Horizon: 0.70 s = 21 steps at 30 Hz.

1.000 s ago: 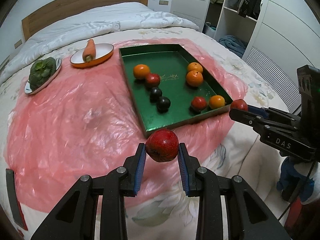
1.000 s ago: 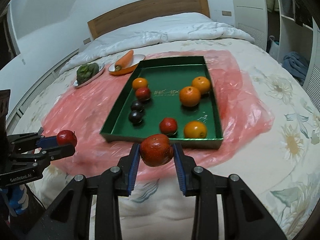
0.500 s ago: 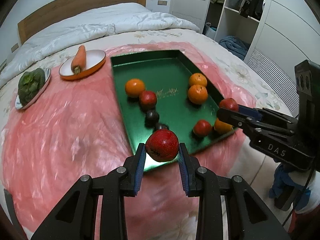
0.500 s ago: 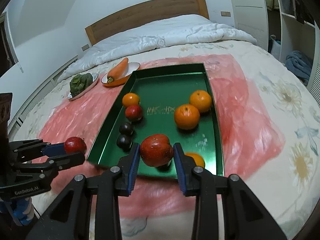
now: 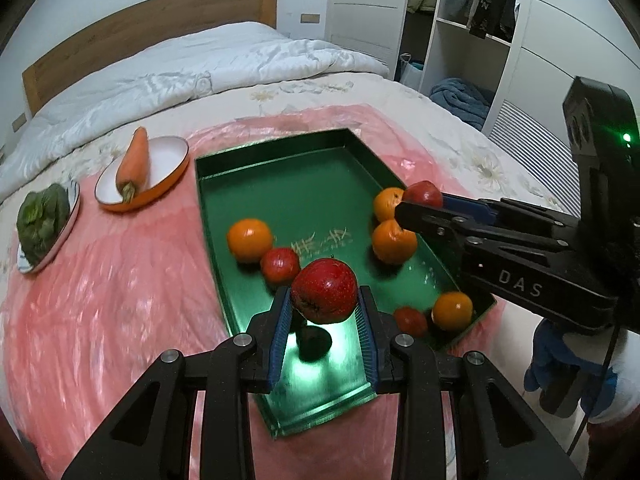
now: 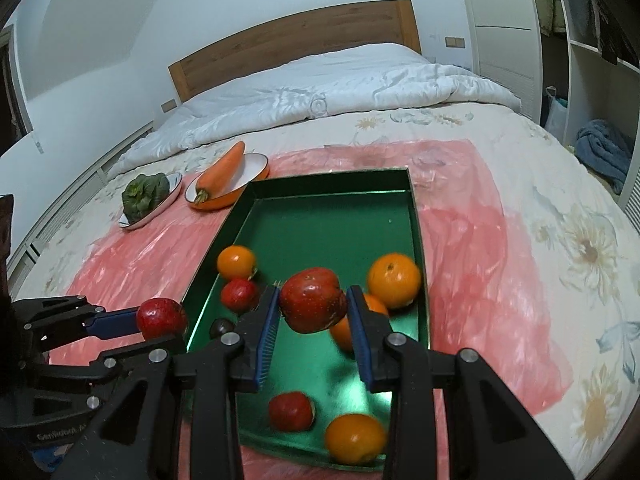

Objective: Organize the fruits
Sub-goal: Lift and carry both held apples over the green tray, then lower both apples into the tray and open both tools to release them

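Both claws [image 5: 324, 312] [image 6: 312, 320] now over tray [image 5: 280, 168], apples [image 5: 325, 296] [image 6: 313, 305] clamped.

Soft, cool indoor light fills both fisheye views evenly — the white quilted duvet [image 6: 320, 92] is bright but not blown out, and the dark corners form a vignette where straight lines bow outward. The glossy green metal tray [image 5: 320, 196] throws a pale glare patch near its close end, with a dark shadow under the held fruit. Motion blur smears the crinkled pink plastic sheet [image 5: 100, 280] and the tray's nearest fruit — the black gripper frames stay sharp.
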### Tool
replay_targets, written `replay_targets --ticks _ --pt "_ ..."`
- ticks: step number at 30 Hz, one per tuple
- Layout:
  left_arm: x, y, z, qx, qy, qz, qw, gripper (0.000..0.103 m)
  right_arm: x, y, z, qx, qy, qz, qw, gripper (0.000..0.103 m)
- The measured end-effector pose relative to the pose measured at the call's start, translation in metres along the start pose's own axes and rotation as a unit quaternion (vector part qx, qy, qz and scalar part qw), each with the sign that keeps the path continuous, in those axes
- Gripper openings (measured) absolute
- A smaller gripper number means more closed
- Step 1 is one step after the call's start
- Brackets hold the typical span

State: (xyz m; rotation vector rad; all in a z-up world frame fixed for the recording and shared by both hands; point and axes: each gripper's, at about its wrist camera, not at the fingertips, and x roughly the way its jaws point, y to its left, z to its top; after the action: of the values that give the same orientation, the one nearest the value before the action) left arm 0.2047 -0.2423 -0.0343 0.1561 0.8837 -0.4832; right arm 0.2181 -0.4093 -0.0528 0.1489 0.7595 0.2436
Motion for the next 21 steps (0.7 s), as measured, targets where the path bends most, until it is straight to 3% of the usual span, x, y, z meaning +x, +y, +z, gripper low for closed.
replay_targets --ticks 12,21 --pt "0.024 0.001 0.025 0.016 -0.011 -0.003 0.9998 0.027 0.035 -0.007 0.025 -0.01 0.003 -0.008 1.0 0.051" --pt "0.047 -0.001 0.035 0.021 -0.006 -0.003 0.9998 0.028 0.071 -0.016 0.04 -0.016 0.035 -0.027 0.999 0.051"
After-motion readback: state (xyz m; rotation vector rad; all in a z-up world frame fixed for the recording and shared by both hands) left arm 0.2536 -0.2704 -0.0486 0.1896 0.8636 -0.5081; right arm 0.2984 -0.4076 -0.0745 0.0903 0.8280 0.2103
